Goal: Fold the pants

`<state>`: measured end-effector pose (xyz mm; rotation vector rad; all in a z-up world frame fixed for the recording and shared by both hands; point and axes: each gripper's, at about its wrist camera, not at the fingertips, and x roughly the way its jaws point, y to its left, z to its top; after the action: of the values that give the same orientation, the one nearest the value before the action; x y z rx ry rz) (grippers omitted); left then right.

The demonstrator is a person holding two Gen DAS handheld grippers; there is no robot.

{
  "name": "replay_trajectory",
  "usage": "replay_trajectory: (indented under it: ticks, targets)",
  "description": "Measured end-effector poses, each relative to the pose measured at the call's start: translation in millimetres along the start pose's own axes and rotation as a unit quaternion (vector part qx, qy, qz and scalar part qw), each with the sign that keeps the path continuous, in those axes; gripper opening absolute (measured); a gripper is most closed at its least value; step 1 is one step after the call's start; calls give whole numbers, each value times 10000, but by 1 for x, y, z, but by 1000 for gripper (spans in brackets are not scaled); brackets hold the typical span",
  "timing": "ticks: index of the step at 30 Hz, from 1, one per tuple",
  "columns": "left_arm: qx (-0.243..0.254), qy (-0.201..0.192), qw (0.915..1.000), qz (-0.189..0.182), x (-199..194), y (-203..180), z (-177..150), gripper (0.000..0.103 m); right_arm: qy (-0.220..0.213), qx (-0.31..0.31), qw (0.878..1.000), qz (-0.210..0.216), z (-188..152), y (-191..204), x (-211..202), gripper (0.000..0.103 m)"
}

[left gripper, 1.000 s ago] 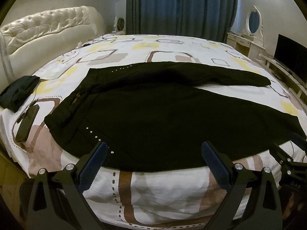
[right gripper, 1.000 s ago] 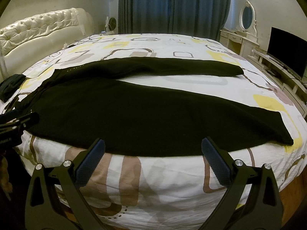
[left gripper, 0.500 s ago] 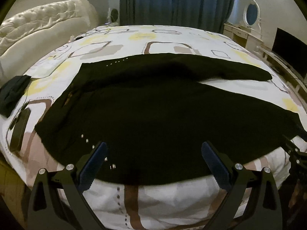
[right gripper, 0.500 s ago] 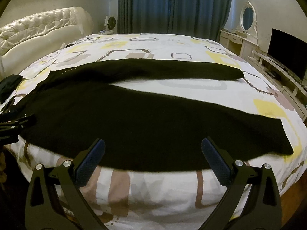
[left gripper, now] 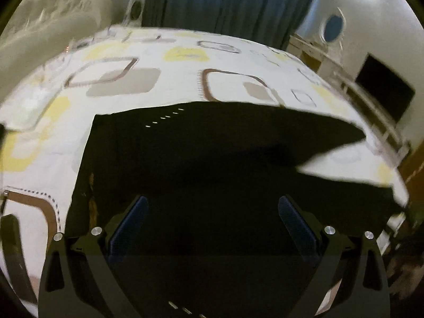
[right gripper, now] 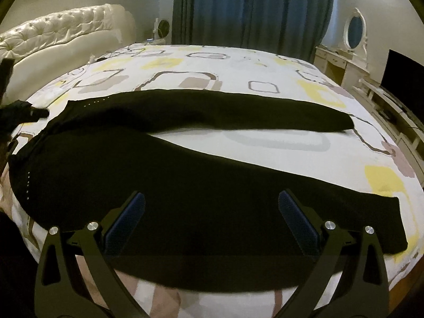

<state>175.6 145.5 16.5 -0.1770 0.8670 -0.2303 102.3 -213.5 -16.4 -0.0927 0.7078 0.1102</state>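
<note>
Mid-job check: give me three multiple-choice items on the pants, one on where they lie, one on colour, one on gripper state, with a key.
1. The pants lie on:
A. the bed
B. the floor
C. the dressing table

2. Their colour:
A. white
B. black
C. yellow

3. The right gripper is:
A. shut on the pants
B. shut, empty
C. open

Key: 1 A, spread flat across the patterned bedspread; 2 B, dark against the pale sheet; 3 C, its fingers stand wide apart over the near leg, as do the left gripper's.

Black pants (right gripper: 169, 185) are lying flat across a patterned bedspread, 2 legs splaying apart, small studs glinting near the waist.
</note>
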Motion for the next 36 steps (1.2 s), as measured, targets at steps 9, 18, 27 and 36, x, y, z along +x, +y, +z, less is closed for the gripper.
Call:
replay_trajectory:
  ticks: [9,18,27,36]
  targets:
    - [-613,-54,9980,122,28,110,60,98,239,-50,9995,217,8,17,29,101]
    - [-1155,280,9926,-229,84,174,82,98,443,-108,9983,352,7,31,39,101]
    - [-599,670,9953,-352,122,174,88,98,585,-61,9968,536,17,34,52,101]
    - [-119,755,9967,-270,125,171,85,98,633,-114,9960,619,24,38,63,101]
